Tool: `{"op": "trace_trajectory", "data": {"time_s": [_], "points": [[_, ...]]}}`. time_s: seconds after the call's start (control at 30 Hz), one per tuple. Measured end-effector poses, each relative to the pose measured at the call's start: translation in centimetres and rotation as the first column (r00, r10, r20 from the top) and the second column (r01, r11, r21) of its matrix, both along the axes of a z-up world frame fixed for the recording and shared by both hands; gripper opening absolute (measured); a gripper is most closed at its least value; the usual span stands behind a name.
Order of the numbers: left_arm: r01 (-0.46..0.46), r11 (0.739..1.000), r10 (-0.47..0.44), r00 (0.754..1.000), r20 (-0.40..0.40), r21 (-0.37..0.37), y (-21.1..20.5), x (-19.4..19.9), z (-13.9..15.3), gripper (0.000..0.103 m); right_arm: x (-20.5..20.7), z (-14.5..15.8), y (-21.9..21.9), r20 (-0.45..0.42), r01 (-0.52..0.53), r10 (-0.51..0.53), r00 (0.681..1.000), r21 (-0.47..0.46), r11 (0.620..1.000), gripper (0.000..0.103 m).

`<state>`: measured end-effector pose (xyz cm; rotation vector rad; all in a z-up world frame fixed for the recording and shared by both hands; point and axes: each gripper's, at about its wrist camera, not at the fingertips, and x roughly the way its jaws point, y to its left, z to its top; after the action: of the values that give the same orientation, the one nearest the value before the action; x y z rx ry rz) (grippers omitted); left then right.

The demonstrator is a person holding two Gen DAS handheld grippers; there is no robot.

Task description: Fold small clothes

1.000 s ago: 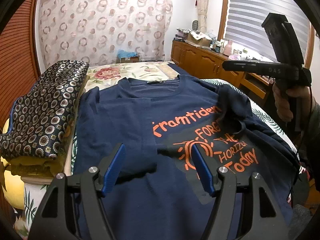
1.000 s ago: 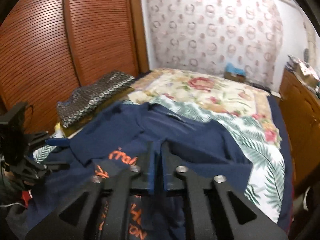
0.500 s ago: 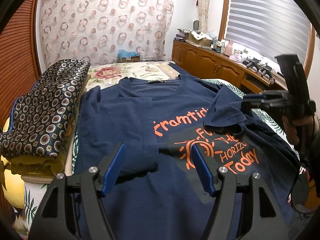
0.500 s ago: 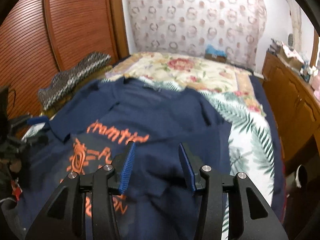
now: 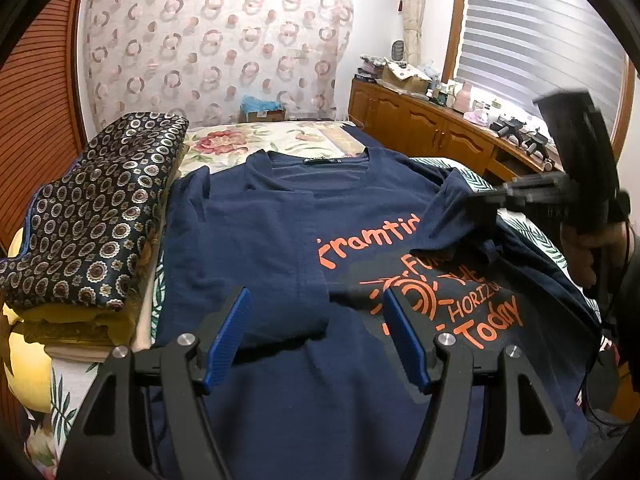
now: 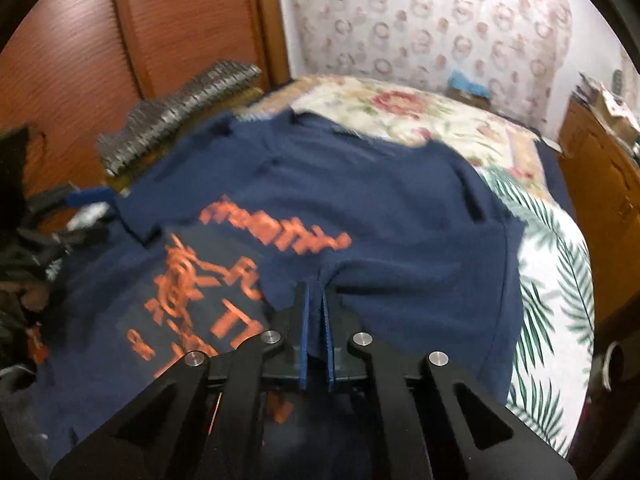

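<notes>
Now right gripper (image 6: 315,300) apparently pinching navy T-shirt (image 6: 360,200) sleeve; left gripper (image 5: 316,332) agape.

Your left gripper (image 5: 316,336) is showing black plastic arms shaped like an open V, with round silver screws on top. Blue ridged pads (image 5: 404,340) are lining the insides. Your right gripper (image 6: 315,312) is looking the same. At 3 o'clock, a thin black cable is hanging under your hand (image 5: 588,248).
</notes>
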<state>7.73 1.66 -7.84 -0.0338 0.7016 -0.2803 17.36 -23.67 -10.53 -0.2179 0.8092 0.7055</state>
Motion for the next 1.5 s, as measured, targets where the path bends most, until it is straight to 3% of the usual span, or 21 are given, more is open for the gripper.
{"op": "trace_trajectory", "data": {"time_s": [0.13, 0.2, 0.27, 0.43, 0.5, 0.63, 0.87, 1.07, 1.37, 1.5], "points": [[-0.007, 1.0, 0.007, 1.0, 0.0, 0.001, 0.4, 0.1, 0.0, 0.068, 0.9, 2.4, 0.9, 0.019, 0.006, -0.008, 1.0, 0.07, 0.998, 0.006], [-0.013, 1.0, 0.013, 1.0, 0.0, -0.002, 0.8, 0.2, 0.2, 0.068, 1.3, 3.3, 0.9, 0.028, -0.003, 0.0, 1.0, 0.117, 0.993, 0.023], [-0.021, 1.0, 0.021, 1.0, 0.002, -0.002, 1.2, 0.6, 0.3, 0.068, 1.6, 3.8, 0.6, 0.028, 0.008, -0.012, 1.0, 0.145, 0.989, 0.047], [-0.035, 0.999, 0.035, 0.999, 0.003, 0.018, 2.8, 2.5, 1.0, 0.068, 2.1, 3.5, -0.7, 0.069, 0.078, -0.083, 0.994, 0.084, 0.993, 0.048], [-0.045, 0.997, 0.044, 0.999, 0.014, 0.06, 3.5, 3.8, 1.6, 0.068, 2.6, 2.9, -1.8, 0.075, 0.108, -0.113, 0.991, 0.06, 0.992, 0.049], [-0.052, 0.993, 0.053, 0.999, -0.006, 0.11, 4.9, 7.0, 2.0, 0.067, 4.0, 1.8, -4.0, 0.098, 0.188, -0.188, 0.977, 0.013, 0.982, 0.061], [-0.038, 0.992, 0.05, 0.994, -0.096, 0.122, 5.9, 12.6, 1.2, 0.053, 7.6, -0.6, -7.1, 0.079, 0.28, -0.277, 0.958, -0.037, 0.959, 0.062], [-0.001, 0.978, 0.034, 0.988, -0.152, 0.209, 4.1, 16.4, 0.5, 0.038, 10.2, -2.1, -7.8, 0.056, 0.294, -0.291, 0.955, -0.061, 0.954, 0.062], [0.031, 0.93, 0.065, 0.967, -0.246, 0.365, 2.7, 21.0, -1.1, 0.038, 11.1, -3.8, -7.9, 0.029, 0.284, -0.283, 0.959, -0.081, 0.955, 0.062], [0.046, 0.906, 0.077, 0.96, -0.271, 0.42, 2.3, 22.3, -2.0, 0.031, 10.9, -3.7, -8.0, 0.033, 0.284, -0.282, 0.959, -0.076, 0.956, 0.062]]}}
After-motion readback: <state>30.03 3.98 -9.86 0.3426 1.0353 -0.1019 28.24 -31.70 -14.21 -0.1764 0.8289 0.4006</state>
